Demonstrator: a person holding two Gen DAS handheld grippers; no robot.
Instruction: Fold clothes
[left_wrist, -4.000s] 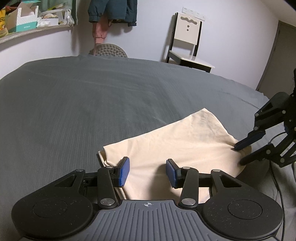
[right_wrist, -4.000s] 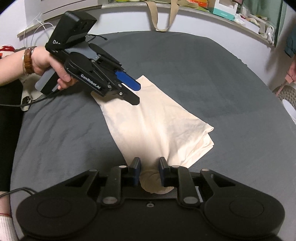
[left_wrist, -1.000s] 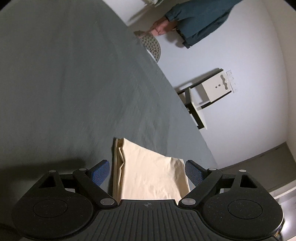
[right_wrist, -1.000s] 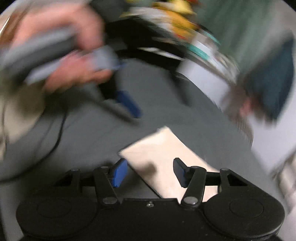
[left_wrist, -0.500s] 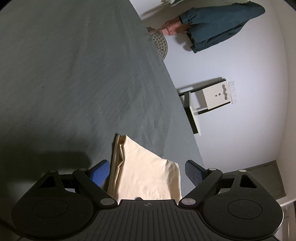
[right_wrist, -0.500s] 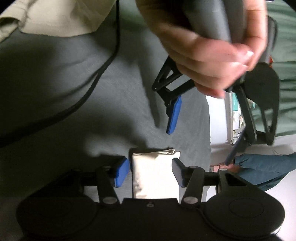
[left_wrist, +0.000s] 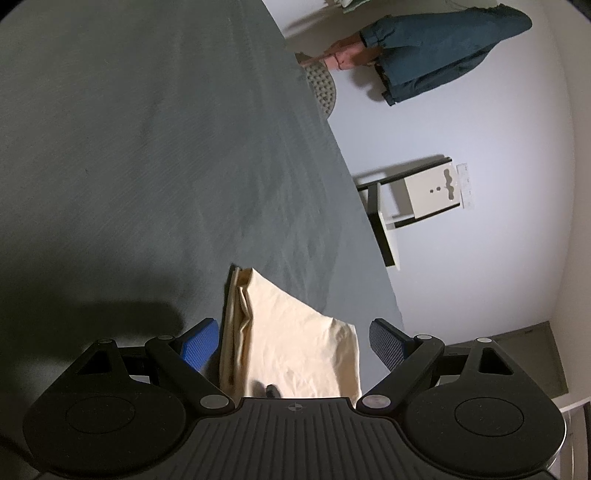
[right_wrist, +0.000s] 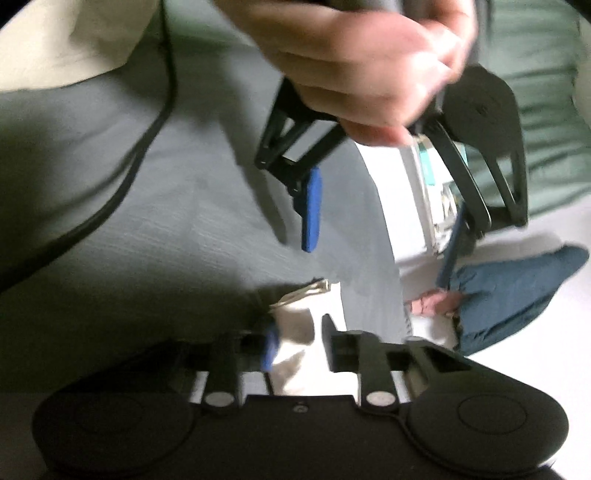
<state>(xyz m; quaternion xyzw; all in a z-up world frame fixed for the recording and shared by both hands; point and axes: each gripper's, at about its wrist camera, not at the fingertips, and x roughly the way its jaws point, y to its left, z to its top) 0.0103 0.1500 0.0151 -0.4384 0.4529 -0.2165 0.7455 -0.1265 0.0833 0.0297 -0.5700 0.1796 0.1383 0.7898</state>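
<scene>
The left wrist view shows a wide grey ribbed bed cover (left_wrist: 155, 155) lying bare to the left, its edge running diagonally past a white chair with black legs (left_wrist: 413, 206) at the wall. The folded cream cloth garment (left_wrist: 291, 343) lies near that edge, between the spread fingers of the left hand-held gripper (left_wrist: 293, 341), untouched. Only the blurred right wrist view shows a bare hand (right_wrist: 362, 70) grasping that tool, and the right hand-held gripper (right_wrist: 297, 345) nearly closed around the garment's stacked corner; whether it pinches is unclear.
</scene>
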